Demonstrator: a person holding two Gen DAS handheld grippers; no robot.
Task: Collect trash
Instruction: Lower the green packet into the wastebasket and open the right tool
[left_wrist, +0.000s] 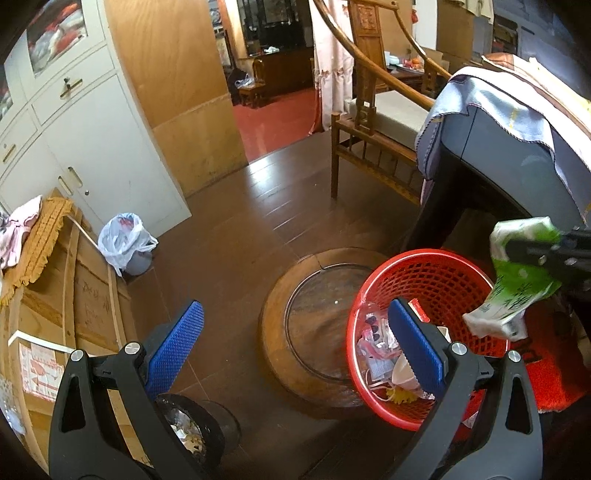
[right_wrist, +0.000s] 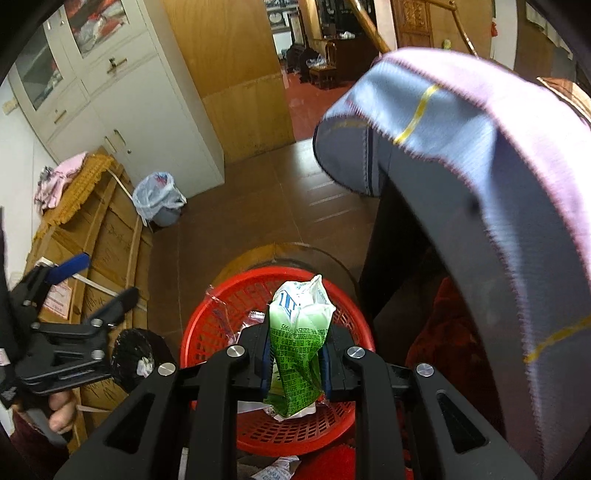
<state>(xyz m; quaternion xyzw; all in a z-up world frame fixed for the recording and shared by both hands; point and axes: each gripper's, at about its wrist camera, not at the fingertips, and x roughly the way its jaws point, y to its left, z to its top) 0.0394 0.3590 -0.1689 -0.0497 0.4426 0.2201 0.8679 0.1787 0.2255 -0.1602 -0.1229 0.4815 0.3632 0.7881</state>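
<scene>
Crumpled green-and-white wrapper (right_wrist: 297, 343) pinched in the right gripper (right_wrist: 294, 360) jaws, hanging right over the red mesh basket (right_wrist: 207, 325), probably lined up for a drop. Left gripper (left_wrist: 295, 350) jaws spread wide, empty, parked left of the basket, out of the way.

A green-and-white printed wrapper (right_wrist: 297, 343) hangs over a red lattice basket (right_wrist: 221, 317), between blue-padded tongs (right_wrist: 294, 363).
</scene>
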